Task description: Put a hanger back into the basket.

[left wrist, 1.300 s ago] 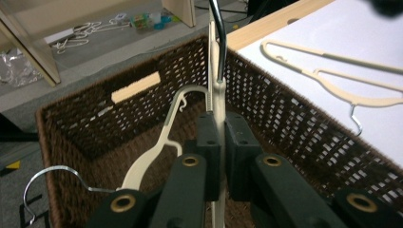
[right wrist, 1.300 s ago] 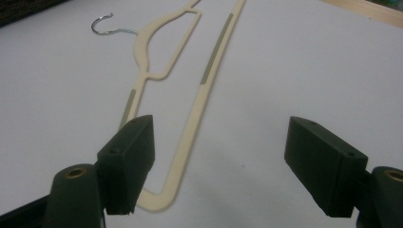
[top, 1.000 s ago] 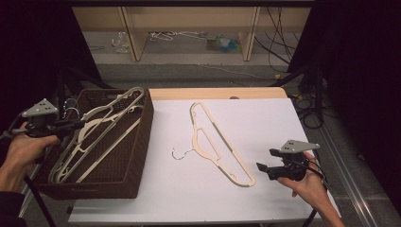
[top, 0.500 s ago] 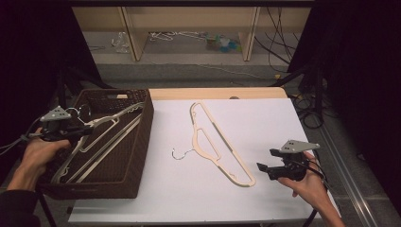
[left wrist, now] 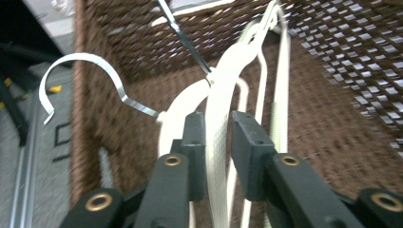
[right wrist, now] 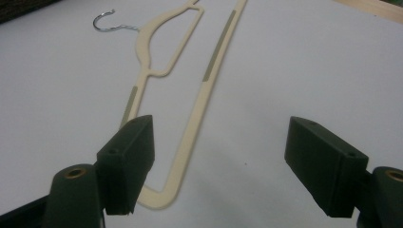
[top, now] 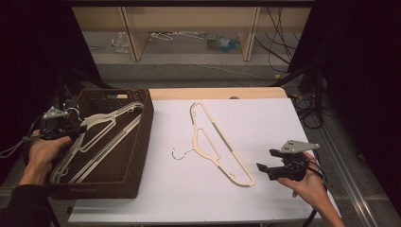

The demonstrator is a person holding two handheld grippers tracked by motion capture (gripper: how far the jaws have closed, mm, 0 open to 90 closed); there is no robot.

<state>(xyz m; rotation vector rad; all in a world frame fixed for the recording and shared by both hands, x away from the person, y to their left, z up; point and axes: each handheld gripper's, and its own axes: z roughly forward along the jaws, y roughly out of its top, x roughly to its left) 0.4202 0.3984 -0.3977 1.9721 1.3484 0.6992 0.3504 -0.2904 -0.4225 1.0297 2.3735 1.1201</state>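
White tabletop (top: 265,118) backs the scene; left gripper (left wrist: 218,142), jaws just easing apart, straddles cream plastic hanger (left wrist: 219,109) in brown woven basket (top: 142,137) at 9 o'clock; right gripper (right wrist: 218,161) spread wide, second cream hanger (right wrist: 209,76) flat at its 12 o'clock.

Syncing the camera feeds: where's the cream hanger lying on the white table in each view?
High view: hanger lies diagonally mid-table, hook toward the basket.
Right gripper view: hanger runs from top centre down to the left jaw.
Left gripper view: not in it; that one looks into the basket.
Shared landmark: the metal hook.
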